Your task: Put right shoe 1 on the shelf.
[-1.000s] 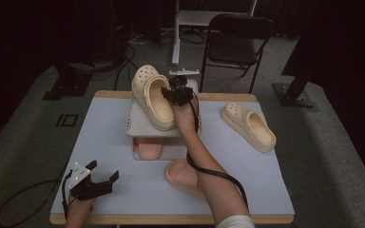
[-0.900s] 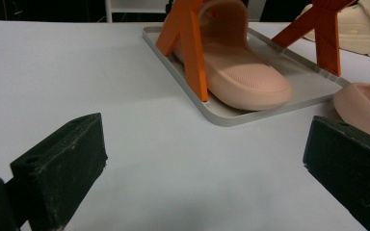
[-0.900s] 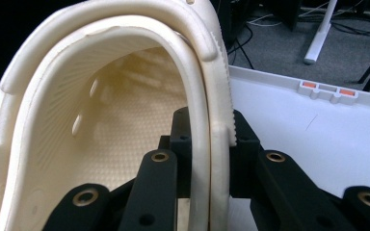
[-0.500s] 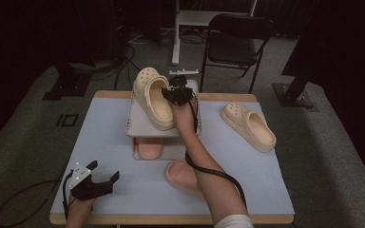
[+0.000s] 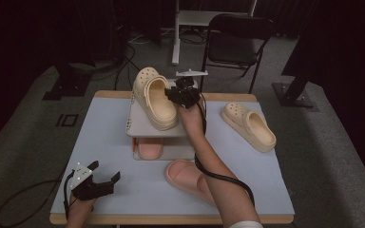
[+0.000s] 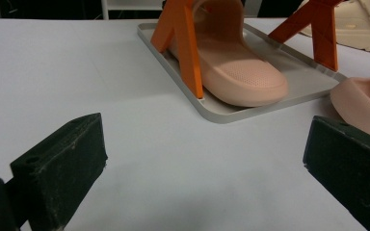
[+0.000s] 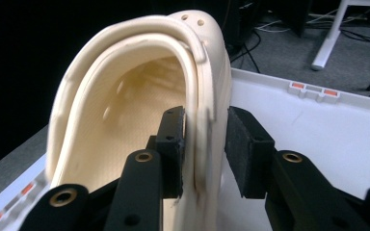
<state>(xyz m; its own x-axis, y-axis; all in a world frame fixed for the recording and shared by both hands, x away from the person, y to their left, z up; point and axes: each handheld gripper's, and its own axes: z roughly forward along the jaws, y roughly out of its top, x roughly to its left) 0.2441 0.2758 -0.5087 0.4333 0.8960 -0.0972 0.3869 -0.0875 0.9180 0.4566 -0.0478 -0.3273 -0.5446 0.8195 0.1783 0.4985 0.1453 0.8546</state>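
Observation:
A cream clog (image 5: 154, 99) lies on the top shelf of a grey rack (image 5: 138, 128) in the middle of the table. My right gripper (image 5: 178, 95) reaches to its right side. In the right gripper view the clog's side wall (image 7: 200, 96) stands between the jaws of the right gripper (image 7: 204, 139). They have just been opening, and the right pad (image 7: 243, 149) stands off the wall. My left gripper (image 5: 104, 171) rests open at the table's front left, nothing between its pads (image 6: 62, 168).
A pink slide (image 6: 231, 72) sits on the rack's lower tray (image 6: 221, 113) between orange posts (image 6: 185, 48). A second pink slide (image 5: 185, 175) lies in front of the rack, and another cream clog (image 5: 248, 126) to its right. A black chair (image 5: 237, 38) stands behind the table.

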